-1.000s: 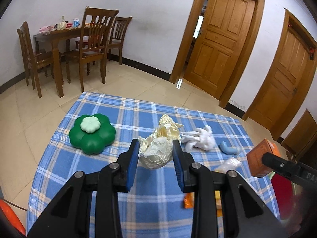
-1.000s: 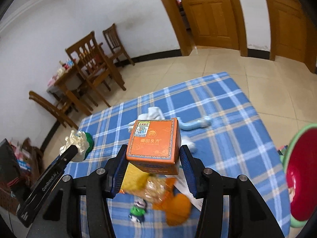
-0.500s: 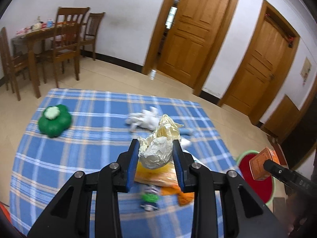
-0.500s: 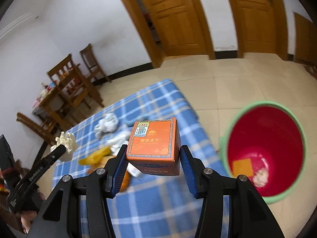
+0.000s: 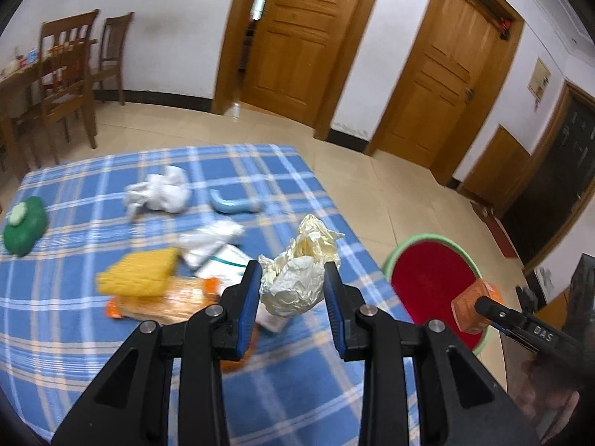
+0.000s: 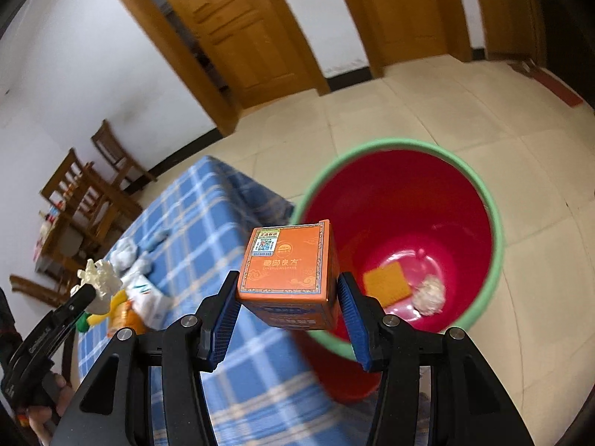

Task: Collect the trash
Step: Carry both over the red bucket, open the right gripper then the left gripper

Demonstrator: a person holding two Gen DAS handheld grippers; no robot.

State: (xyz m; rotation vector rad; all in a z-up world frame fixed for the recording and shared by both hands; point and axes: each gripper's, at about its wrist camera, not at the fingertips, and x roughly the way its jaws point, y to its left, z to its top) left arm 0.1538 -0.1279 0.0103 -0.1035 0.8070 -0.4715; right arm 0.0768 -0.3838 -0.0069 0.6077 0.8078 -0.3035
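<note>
My left gripper [image 5: 292, 278] is shut on a crumpled cream paper wad [image 5: 297, 275], held above the right part of the blue plaid table [image 5: 74, 353]. In the right wrist view my right gripper [image 6: 288, 286] is shut on an orange box [image 6: 288, 260], held at the near rim of a red bin with a green rim [image 6: 483, 200] on the floor beside the table. That bin [image 5: 431, 275] holds a yellow-orange piece [image 6: 386, 284] and a pale wad [image 6: 429, 293]. The orange box [image 5: 470, 306] also shows at the right of the left wrist view.
On the table lie a white crumpled tissue [image 5: 160, 191], a light blue curved piece [image 5: 234, 205], a white packet [image 5: 212, 241], a yellow sponge [image 5: 139, 271] on an orange wrapper [image 5: 163, 303], and a green flower-shaped item [image 5: 24, 223]. Wooden chairs [image 5: 70, 74] and doors [image 5: 297, 37] stand behind.
Both grippers have swung right with their loads. The right gripper went from over the table to the bin's rim; the left moved from the table's middle to its right part.
</note>
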